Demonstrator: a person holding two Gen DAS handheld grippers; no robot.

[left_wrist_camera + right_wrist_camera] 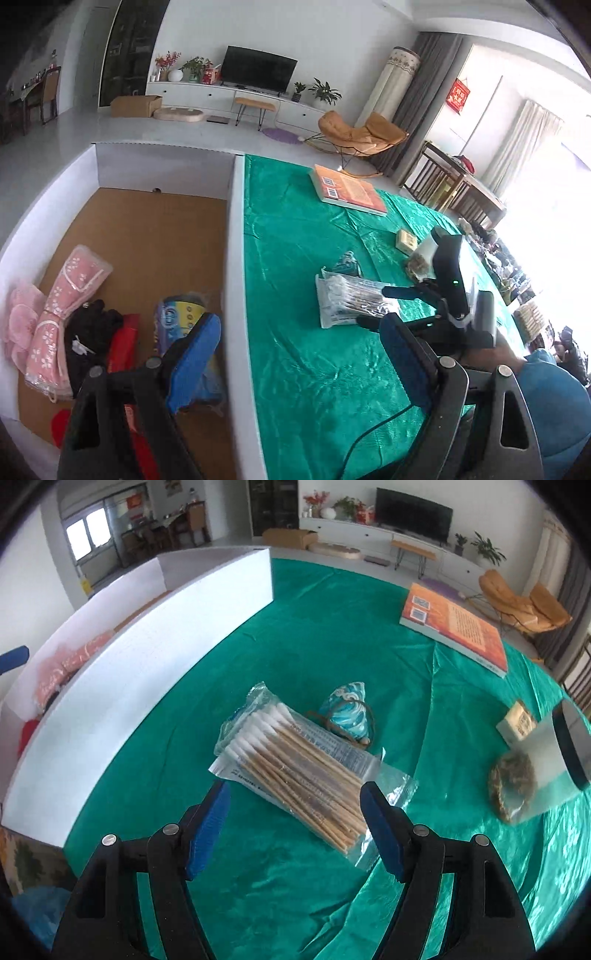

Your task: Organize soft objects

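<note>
Both spread wide and empty: right hand-held gripper (pixel 295 808) flanks the cotton swab packet (pixel 295 764), left hand-held gripper (pixel 295 354) holds nothing.

No text is legible: print on the swab packet (pixel 295 760) and orange book (pixel 456 627) blurs out.

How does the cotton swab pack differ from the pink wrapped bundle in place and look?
The cotton swab pack lies on the green cloth, outside the box; the pink wrapped bundle lies inside the white box. The pack shows tan sticks with white tips; the bundle is pink with white flowers. The right gripper, jaws open, is at the pack; nothing grips the bundle. Both have clear plastic wrapping.
</note>
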